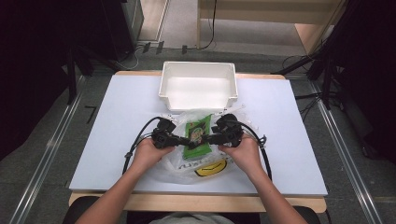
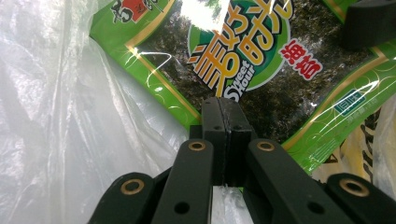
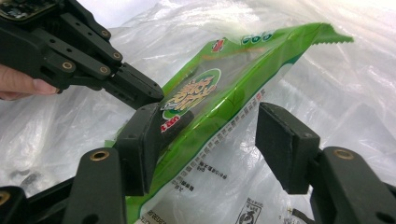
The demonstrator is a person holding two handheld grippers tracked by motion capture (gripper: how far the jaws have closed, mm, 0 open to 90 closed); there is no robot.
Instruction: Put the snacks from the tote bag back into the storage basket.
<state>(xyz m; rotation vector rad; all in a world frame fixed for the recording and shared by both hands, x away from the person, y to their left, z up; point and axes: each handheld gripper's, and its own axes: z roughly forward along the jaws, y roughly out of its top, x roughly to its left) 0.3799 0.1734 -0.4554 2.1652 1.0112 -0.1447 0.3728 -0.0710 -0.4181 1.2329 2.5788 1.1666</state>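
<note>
Tongs on the left are seen pressed together, apparently pinching thin film of the clear plastic bag at the edge of the green seaweed snack packet; whether the packet itself is caught cannot be told. Right tongs stand apart, with the packet's lower end between the jaws but not clamped; one jaw is touched by it, the other is clear. No earlier picture is given, so only the release-like stance is noted. The packet is placed on top of the crumpled bag, near the middle of the bench, slightly toward the near edge, just in front of the white bin at the far edge. Judged progress: the packet seems to be out of, or lying on, the bag; transfer into the bin is not yet done, and the bin looks empty. The packet's long axis runs roughly from near edge to far edge, its top pointing toward the bin, lifted at a tilt in the right gripper view.
</note>
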